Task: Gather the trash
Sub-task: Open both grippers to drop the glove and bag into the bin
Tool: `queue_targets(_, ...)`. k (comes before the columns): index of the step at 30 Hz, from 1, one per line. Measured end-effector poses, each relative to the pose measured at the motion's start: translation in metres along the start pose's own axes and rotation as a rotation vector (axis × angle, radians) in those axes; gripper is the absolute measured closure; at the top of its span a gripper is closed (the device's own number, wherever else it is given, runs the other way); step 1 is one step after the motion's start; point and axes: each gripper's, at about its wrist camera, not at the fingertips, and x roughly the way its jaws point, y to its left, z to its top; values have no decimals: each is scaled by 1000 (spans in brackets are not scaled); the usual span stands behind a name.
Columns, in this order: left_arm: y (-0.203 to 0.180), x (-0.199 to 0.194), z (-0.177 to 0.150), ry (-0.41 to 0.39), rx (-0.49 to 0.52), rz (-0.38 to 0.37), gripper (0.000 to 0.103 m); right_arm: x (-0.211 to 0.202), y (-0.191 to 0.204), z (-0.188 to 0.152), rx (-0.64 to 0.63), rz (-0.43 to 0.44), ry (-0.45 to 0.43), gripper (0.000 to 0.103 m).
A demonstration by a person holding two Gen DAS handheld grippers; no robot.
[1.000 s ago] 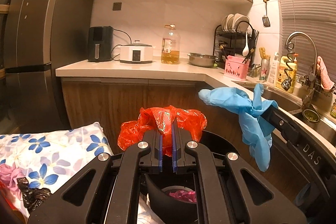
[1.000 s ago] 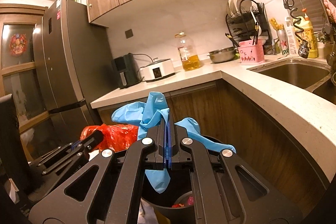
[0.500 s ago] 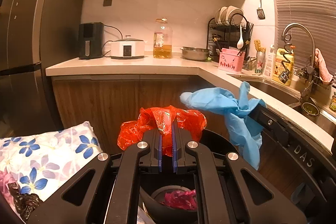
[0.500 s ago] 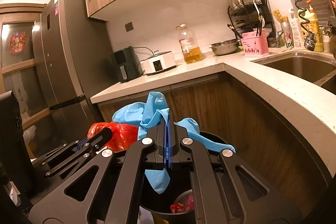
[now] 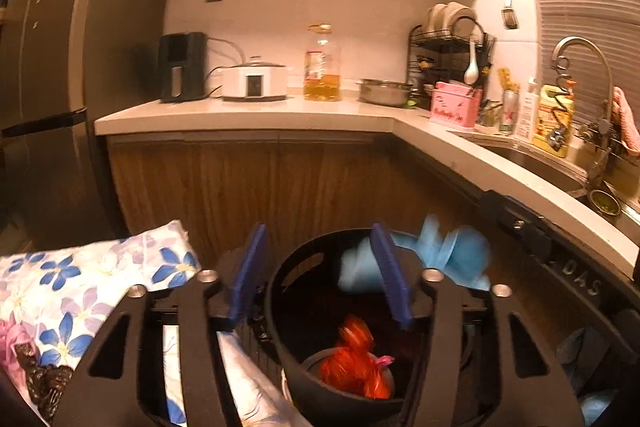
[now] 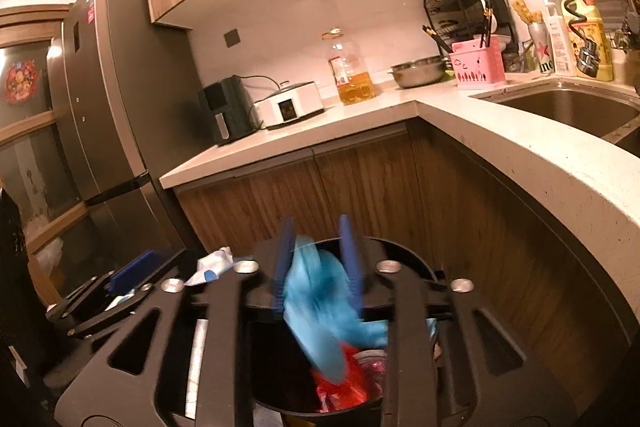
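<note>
Hovering over a black bin (image 5: 280, 307), left gripper (image 5: 320, 273) jaws spread, red bag (image 5: 354, 367) inside, right gripper (image 6: 318, 263) jaws parted, blue glove (image 6: 324, 311) blurred between them.

Both wrist views look forward and down from close above the round black plastic bin (image 5: 280, 311) (image 6: 404, 259), sharing the pale L-shaped table (image 5: 248, 117) (image 6: 360, 119) behind.

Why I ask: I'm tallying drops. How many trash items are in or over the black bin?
2: the red bag lies at the bin's bottom; the blue glove is blurred between the open right gripper's fingers, above it. More may be hidden underneath.
</note>
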Motion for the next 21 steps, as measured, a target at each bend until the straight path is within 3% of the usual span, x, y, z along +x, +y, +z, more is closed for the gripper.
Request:
queue_targets(8,25,-21,-14,-4,-34,110,17,-10,8,-11,-21,-28,-3,44)
queue_targets(13,37,-45,-26,-14,-22,186,15,-26,17,-20,-42,-56,-16,31)
queue_targets(21,58,-92,-43,-51,-69,279,15,-54,41,-36,-74,-74,-30,30)
